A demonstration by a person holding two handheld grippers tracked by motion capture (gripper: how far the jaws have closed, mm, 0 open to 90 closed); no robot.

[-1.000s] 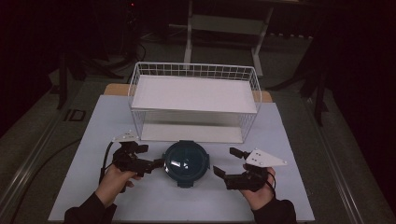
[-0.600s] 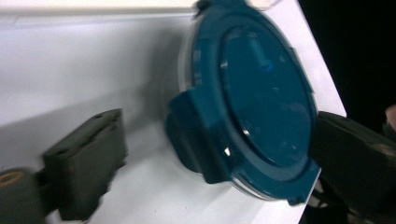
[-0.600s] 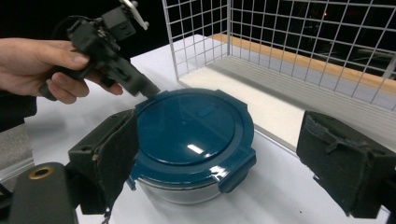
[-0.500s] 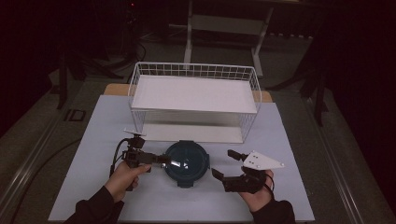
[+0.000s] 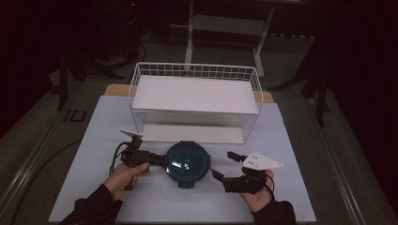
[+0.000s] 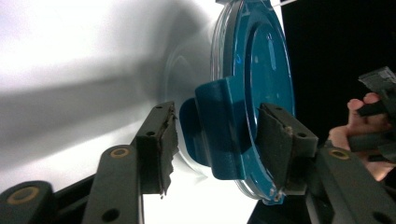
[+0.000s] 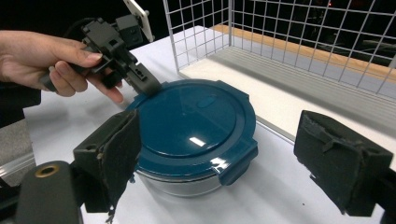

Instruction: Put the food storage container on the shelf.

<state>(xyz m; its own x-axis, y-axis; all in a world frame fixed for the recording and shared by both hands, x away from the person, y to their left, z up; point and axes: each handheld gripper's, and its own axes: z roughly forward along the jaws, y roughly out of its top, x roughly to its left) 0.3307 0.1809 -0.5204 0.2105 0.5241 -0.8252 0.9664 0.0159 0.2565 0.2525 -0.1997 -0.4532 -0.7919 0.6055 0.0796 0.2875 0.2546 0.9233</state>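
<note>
A round container with a dark teal clip-on lid [image 5: 187,161] sits on the white table in front of the wire basket. My left gripper [image 5: 162,160] is at its left edge. Its jaws have just been closing, and in the left gripper view its pads [image 6: 164,144] press on the lid's side latch [image 6: 219,126] from above and below. The left gripper [image 7: 144,84] also appears across the lid [image 7: 196,121] in the right gripper view. My right gripper [image 5: 223,165] stands open just right of the container, its pads [image 7: 116,158] apart on either side of the near latch [image 7: 238,163], touching nothing.
A white wire basket [image 5: 195,66] with a white shelf panel on top stands directly behind the container. The white table mat [image 5: 291,140] spreads to both sides. Dark floor and chair legs lie beyond the table.
My left gripper has moved right and down to the container's left edge, and its jaws have closed around the latch. The right gripper has stayed where it was.
</note>
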